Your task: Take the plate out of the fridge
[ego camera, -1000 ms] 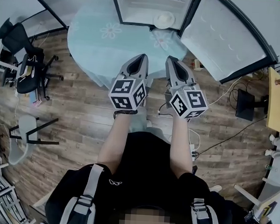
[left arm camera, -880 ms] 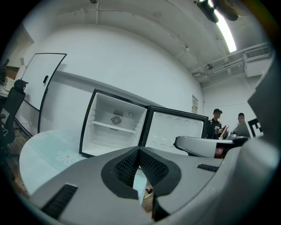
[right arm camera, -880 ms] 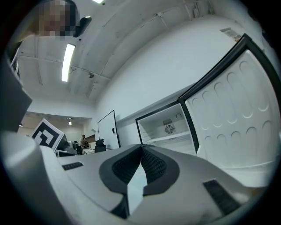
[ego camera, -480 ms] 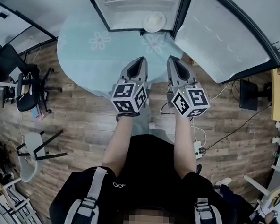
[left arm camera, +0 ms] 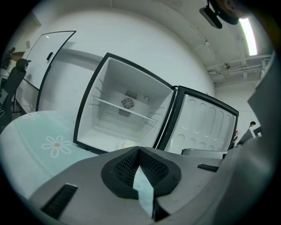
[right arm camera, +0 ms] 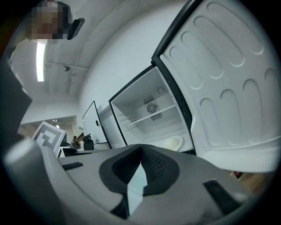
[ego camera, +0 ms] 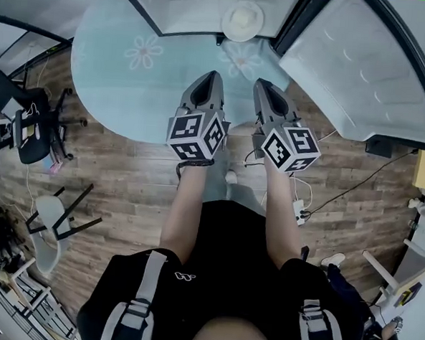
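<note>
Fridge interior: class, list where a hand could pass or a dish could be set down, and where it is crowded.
Free: the fridge floor left of the plate, up to the left wall. The wire shelf above looks bare. The flowered blue surface in front is open. Crowded: the right corner, where the plate sits by the door hinge.

Head cam looks steeply down; both gripper cams sit low, facing the open white fridge all three share.
</note>
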